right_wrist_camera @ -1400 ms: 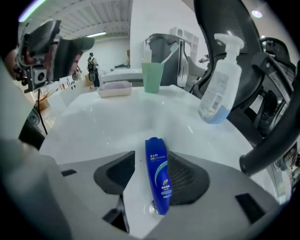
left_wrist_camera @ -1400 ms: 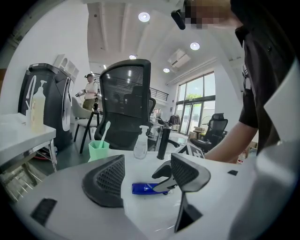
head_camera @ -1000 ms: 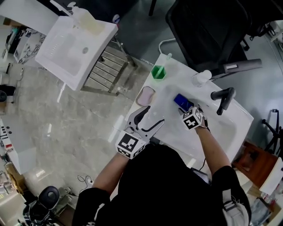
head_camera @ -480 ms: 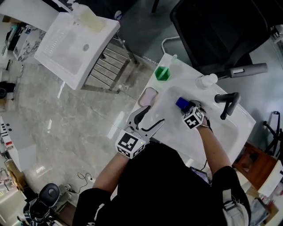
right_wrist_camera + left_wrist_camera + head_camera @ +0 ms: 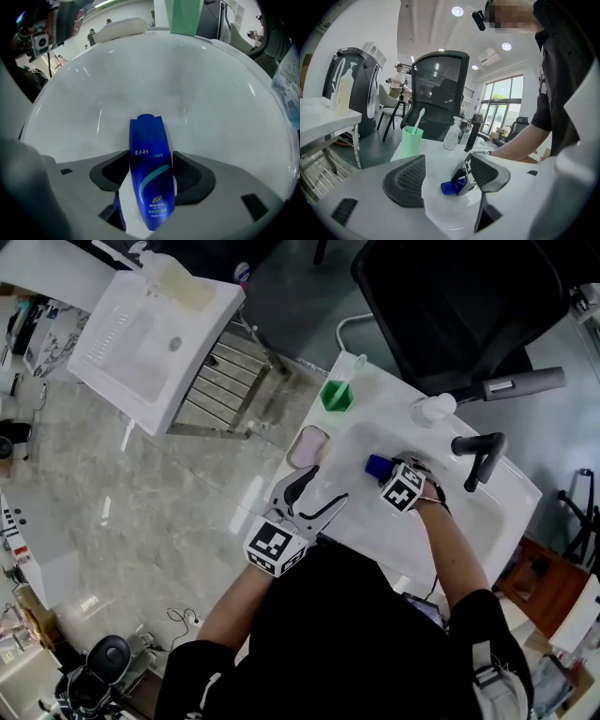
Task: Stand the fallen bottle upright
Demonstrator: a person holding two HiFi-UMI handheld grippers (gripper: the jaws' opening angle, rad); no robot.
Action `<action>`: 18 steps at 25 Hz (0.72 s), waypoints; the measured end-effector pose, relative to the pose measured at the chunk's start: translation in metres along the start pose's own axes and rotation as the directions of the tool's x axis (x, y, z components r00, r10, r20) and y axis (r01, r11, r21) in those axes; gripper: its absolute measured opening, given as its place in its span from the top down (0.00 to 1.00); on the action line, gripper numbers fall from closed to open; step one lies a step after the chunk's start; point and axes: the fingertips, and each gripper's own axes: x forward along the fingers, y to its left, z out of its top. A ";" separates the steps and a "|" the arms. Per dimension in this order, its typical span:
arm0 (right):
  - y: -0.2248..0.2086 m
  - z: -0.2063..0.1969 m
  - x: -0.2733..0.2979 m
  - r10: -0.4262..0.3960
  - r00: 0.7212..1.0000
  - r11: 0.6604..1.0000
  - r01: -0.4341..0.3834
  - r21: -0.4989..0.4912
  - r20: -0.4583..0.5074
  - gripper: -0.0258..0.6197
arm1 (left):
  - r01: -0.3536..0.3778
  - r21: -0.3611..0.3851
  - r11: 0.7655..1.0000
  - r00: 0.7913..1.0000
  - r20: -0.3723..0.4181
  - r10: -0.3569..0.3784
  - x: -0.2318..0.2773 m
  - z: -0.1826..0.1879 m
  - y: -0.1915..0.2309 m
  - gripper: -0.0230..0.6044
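right claw [image 5: 151,168]: points steeply down; jaws wide, have just been opening; blue bottle [image 5: 149,140] sits between the pads, no squeeze seen.
blue bottle: flat on its side in the white sink [image 5: 487,512]; in the right gripper view its cap end is at 12 o'clock.
left claw [image 5: 317,493]: jaws wide apart, nothing between them; 8 o'clock of the bottle in the head view.
green cup [image 5: 336,395]: upright on the rim, 11 o'clock of the bottle.
black tap [image 5: 478,454]: 3 o'clock of the bottle.

White washbasin [image 5: 497,512] clutter, office behind.
Pink soap dish [image 5: 309,445] just beyond left gripper fingers [image 5: 300,486], green cup [image 5: 336,395] with toothbrush farther; clear spray bottle [image 5: 431,409] and black faucet [image 5: 478,454] beyond right gripper fingers [image 5: 110,176]; black chair [image 5: 450,306] behind.
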 end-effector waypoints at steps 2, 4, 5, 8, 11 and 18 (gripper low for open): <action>0.003 0.000 0.001 0.018 1.000 0.999 -0.018 -0.028 -0.014 0.52 | 0.000 -0.001 1.000 1.000 -0.001 0.000 0.000 0.000 -0.001 0.46; 0.005 0.000 0.001 0.036 0.999 0.998 -0.038 -0.058 -0.036 0.52 | 0.001 -0.001 1.000 1.000 -0.003 -0.001 0.000 0.000 -0.002 0.46; 0.006 0.000 0.001 0.043 0.998 0.997 -0.046 -0.068 -0.045 0.52 | 0.000 -0.002 1.000 1.000 -0.004 0.000 0.000 0.000 -0.002 0.46; 0.006 0.002 0.002 0.048 0.997 0.996 -0.052 -0.077 -0.056 0.52 | -0.005 -0.008 1.000 1.000 -0.011 0.005 -0.001 -0.005 -0.002 0.46; 0.006 0.003 0.002 0.037 0.999 0.996 -0.040 -0.081 -0.038 0.51 | -0.016 -0.022 1.000 1.000 -0.014 0.015 -0.002 -0.010 -0.002 0.46; 0.013 -0.001 -0.019 -0.048 0.983 0.998 0.042 0.041 0.176 0.51 | -0.010 -0.034 0.999 1.000 -0.002 0.010 -0.003 -0.007 -0.007 0.47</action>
